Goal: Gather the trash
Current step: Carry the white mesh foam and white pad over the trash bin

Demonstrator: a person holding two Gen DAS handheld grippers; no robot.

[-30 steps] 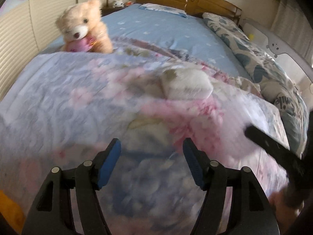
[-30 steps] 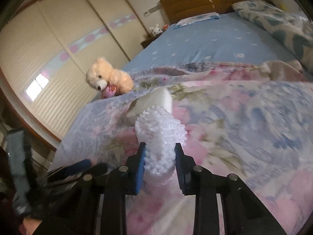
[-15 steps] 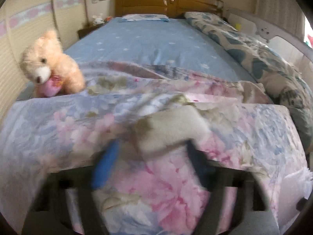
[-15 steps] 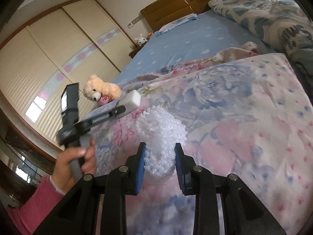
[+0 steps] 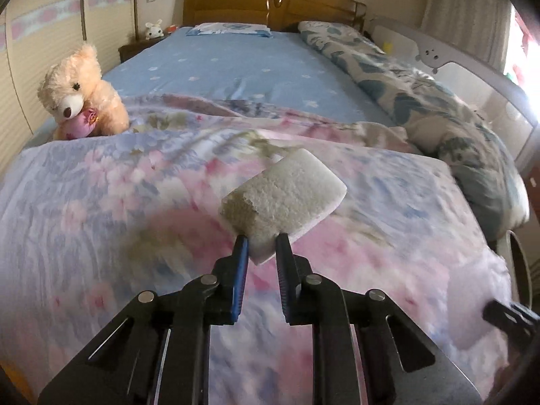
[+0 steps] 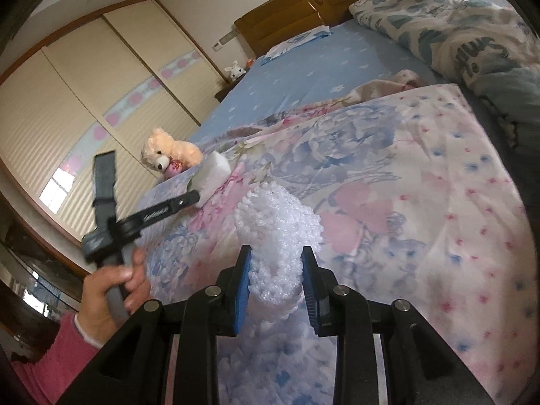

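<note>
My left gripper [image 5: 262, 241] is shut on a corner of a white foam block [image 5: 287, 199] with a stained end, held above the floral quilt [image 5: 101, 202]. The block also shows in the right wrist view [image 6: 213, 169], at the tip of the left gripper [image 6: 192, 199]. My right gripper [image 6: 276, 256] is shut on a white foam net wrap [image 6: 278, 226], which stands up between the blue pads over the quilt [image 6: 422, 202]. The wrap shows blurred at the right edge of the left wrist view [image 5: 479, 290].
A teddy bear [image 5: 79, 92] sits at the quilt's left edge. A blue sheet [image 5: 236, 64], a pillow and the wooden headboard [image 5: 270, 0] lie beyond. A rolled patterned duvet [image 5: 438, 114] runs along the right. Wardrobe doors [image 6: 84, 101] stand at the left.
My left gripper moved forward to the foam block, shut on its corner and lifted it off the quilt. My right gripper kept hold of the net wrap and swung right.
</note>
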